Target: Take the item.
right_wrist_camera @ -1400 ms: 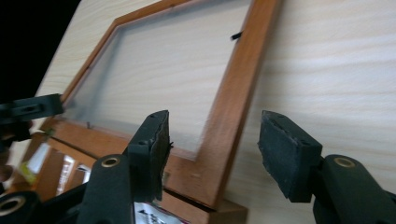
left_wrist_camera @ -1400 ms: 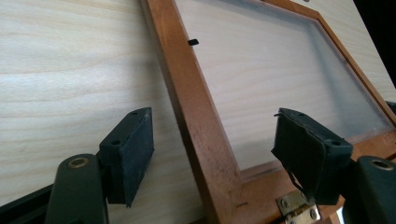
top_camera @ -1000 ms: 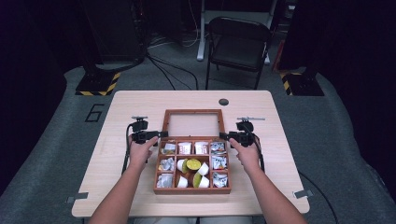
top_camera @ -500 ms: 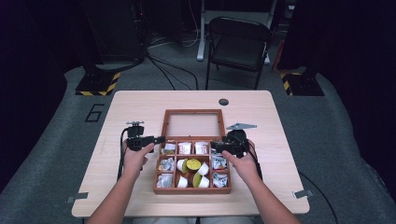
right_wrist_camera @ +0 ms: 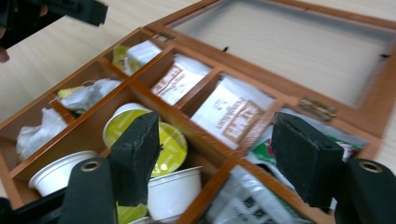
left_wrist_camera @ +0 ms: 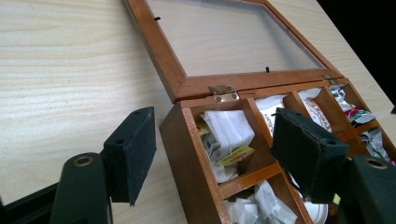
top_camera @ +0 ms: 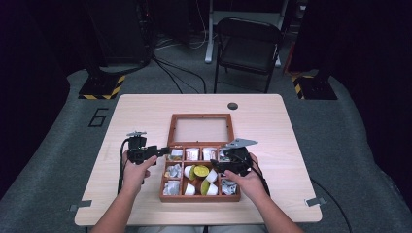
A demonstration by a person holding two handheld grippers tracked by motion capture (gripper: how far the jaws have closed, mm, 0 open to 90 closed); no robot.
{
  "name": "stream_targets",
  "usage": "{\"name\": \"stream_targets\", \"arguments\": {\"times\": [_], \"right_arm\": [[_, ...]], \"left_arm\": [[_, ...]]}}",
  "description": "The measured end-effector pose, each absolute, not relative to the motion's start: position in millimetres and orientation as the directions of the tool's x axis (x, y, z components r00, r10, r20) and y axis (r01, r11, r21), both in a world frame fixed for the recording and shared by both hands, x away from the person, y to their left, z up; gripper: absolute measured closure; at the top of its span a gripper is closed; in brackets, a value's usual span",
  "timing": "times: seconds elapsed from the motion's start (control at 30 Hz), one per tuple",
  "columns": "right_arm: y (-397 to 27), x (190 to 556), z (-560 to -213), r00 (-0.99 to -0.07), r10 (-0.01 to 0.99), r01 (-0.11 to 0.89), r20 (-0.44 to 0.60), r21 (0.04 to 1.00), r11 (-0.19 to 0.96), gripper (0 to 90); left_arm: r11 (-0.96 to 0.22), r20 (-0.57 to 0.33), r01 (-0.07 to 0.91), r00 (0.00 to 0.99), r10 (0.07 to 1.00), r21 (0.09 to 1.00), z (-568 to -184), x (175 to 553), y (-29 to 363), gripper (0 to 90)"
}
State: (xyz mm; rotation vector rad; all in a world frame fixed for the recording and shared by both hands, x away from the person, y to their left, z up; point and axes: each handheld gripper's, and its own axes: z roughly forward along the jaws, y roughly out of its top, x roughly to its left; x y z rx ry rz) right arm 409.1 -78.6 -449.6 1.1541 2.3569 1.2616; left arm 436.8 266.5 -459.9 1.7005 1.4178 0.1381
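Observation:
A brown wooden box (top_camera: 162,182) with several compartments lies on the table, its glass lid (top_camera: 200,116) folded flat behind it. The compartments hold paper tea sachets (top_camera: 192,154), a yellow-lidded cup (top_camera: 200,171) and white cups (top_camera: 212,175). My left gripper (top_camera: 164,151) is open at the box's back left corner. In the left gripper view the gripper (left_wrist_camera: 219,154) straddles the box wall (left_wrist_camera: 187,154), with a white tea bag (left_wrist_camera: 229,133) between the pads. My right gripper (top_camera: 216,167) hangs open over the box's middle right. In the right gripper view it (right_wrist_camera: 222,158) hovers above the yellow-lidded cup (right_wrist_camera: 173,144) and sachets (right_wrist_camera: 231,114).
A small black round disc (top_camera: 232,106) sits on the light wooden table (top_camera: 291,145) behind the lid. A black folding chair (top_camera: 248,46) stands beyond the far edge. Bare tabletop lies left and right of the box.
The right gripper came from the box's back right corner toward the person and leftward, over the compartments. The left gripper shifted slightly nearer, staying at the back left corner.

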Motion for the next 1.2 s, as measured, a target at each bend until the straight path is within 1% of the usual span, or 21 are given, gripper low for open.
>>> {"name": "stream_targets", "arguments": {"times": [0.17,0.2,0.27,0.3,0.43,0.63,0.67,0.77,0.8,0.87,0.97,1.0,1.03,1.1,1.13,1.2], "right_arm": [[-67,406,-458,-0.689,0.711,0.529,0.141,0.768,0.361,34.8],[-64,405,-459,-0.693,0.706,0.533,0.145,0.762,0.367,34.8],[-62,405,-460,-0.699,0.700,0.533,0.146,0.759,0.373,34.8],[-57,404,-461,-0.713,0.688,0.520,0.132,0.758,0.394,35.0],[-50,404,-464,-0.732,0.669,0.517,0.132,0.747,0.418,36.4],[-40,408,-470,-0.739,0.654,0.541,0.160,0.719,0.436,40.4],[-37,408,-471,-0.746,0.648,0.539,0.154,0.712,0.451,42.0],[-34,409,-473,-0.747,0.651,0.536,0.137,0.704,0.466,42.4],[-30,409,-475,-0.750,0.653,0.528,0.108,0.693,0.492,42.9],[-26,408,-477,-0.759,0.644,0.519,0.093,0.683,0.513,43.7],[-21,406,-478,-0.763,0.644,0.506,0.063,0.678,0.533,43.4],[-18,405,-479,-0.774,0.632,0.489,0.041,0.674,0.554,41.0],[-18,405,-479,-0.774,0.632,0.489,0.041,0.674,0.554,41.0],[-16,404,-479,-0.772,0.633,0.496,0.052,0.673,0.549,39.8],[-17,405,-479,-0.776,0.624,0.509,0.092,0.675,0.533,37.7],[-18,406,-479,-0.783,0.613,0.506,0.104,0.680,0.531,36.7]], "left_arm": [[0.053,-0.431,0.732,0.340,0.836,0.679,-458,433,267,30.4],[0.037,-0.424,0.731,0.354,0.834,0.682,-457,432,268,30.4],[0.051,-0.435,0.731,0.347,0.831,0.681,-457,431,268,30.4],[0.042,-0.428,0.730,0.352,0.832,0.682,-457,430,269,30.0],[0.044,-0.431,0.729,0.354,0.830,0.683,-457,428,270,28.7],[0.059,-0.437,0.717,0.355,0.826,0.695,-456,423,272,28.7],[0.058,-0.435,0.716,0.356,0.827,0.696,-455,422,273,28.7],[0.060,-0.436,0.717,0.352,0.828,0.694,-455,420,273,28.7],[0.056,-0.432,0.715,0.355,0.829,0.696,-455,419,275,28.7],[0.058,-0.433,0.715,0.355,0.828,0.697,-455,419,277,28.7],[0.081,-0.449,0.716,0.342,0.826,0.694,-455,418,278,28.7],[0.074,-0.441,0.713,0.346,0.828,0.698,-454,417,280,28.7],[0.074,-0.441,0.713,0.346,0.828,0.698,-454,417,280,28.7],[0.082,-0.445,0.713,0.340,0.828,0.696,-454,417,281,28.7],[0.088,-0.448,0.713,0.335,0.829,0.696,-454,417,282,28.8],[0.087,-0.448,0.714,0.335,0.829,0.695,-454,417,282,28.7]]}}
